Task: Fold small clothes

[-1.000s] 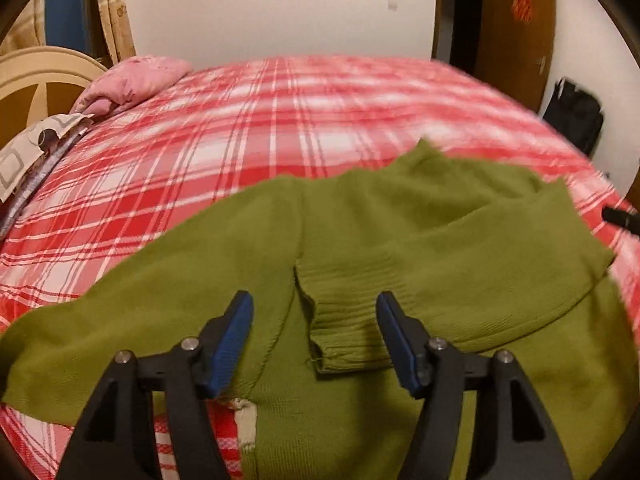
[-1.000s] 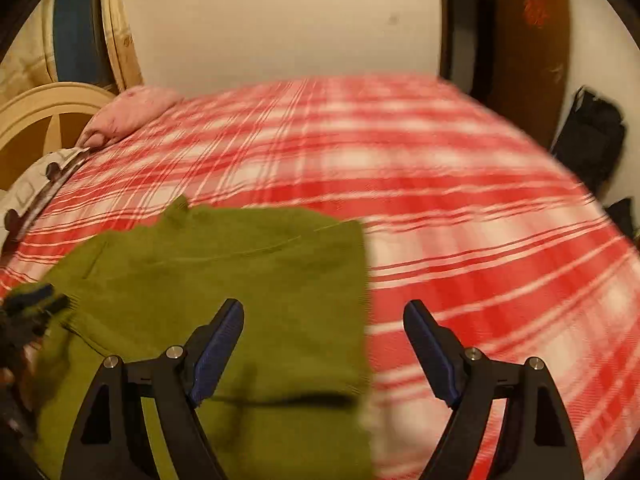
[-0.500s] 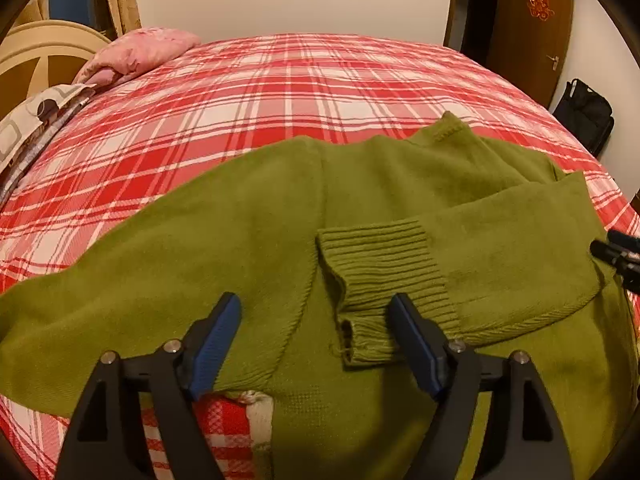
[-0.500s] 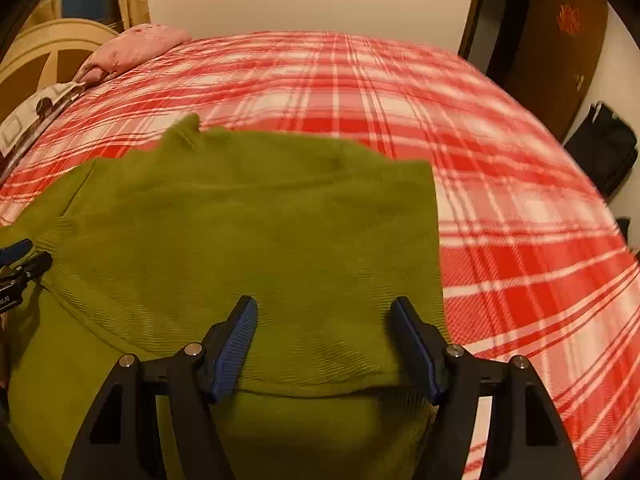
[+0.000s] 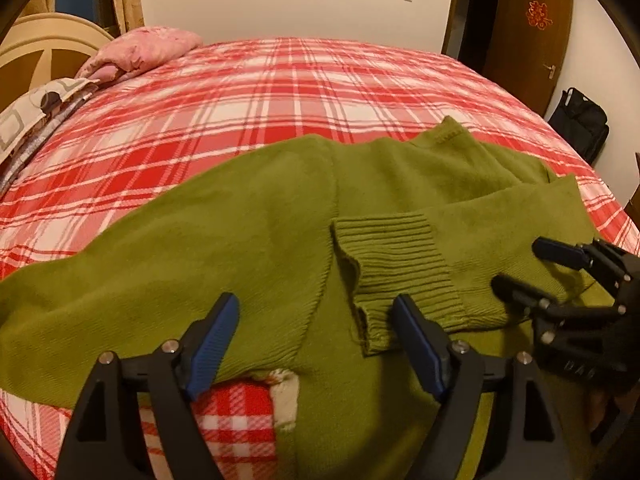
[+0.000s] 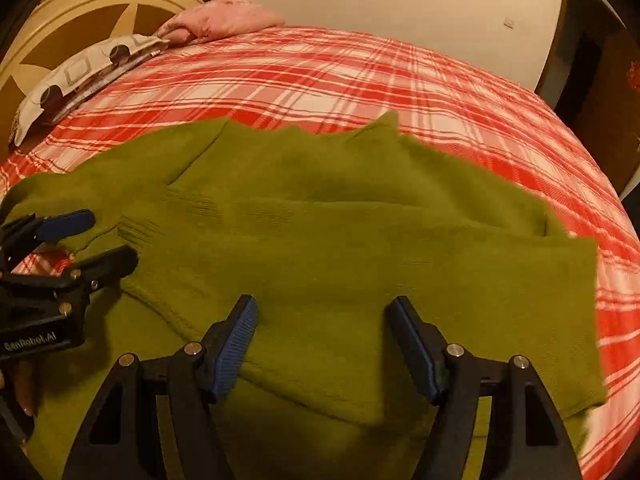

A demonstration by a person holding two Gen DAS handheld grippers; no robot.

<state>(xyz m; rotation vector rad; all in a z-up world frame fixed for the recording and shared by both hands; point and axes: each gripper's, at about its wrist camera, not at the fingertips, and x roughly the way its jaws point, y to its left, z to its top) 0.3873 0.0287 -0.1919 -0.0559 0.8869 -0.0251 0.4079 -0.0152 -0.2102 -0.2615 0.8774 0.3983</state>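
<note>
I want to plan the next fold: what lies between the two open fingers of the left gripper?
In the left wrist view, the left gripper frames green sweater fabric; the ribbed cuff of the folded sleeve lies beside its right finger.

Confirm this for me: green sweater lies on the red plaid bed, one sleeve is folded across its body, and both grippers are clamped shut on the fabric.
One thing is wrong: neither gripper is clamped shut. The left gripper in the left wrist view and the right gripper in the right wrist view both have their jaws open above the cloth. The rest holds: the green sweater lies on the red plaid bed, with one sleeve folded across its body.
</note>
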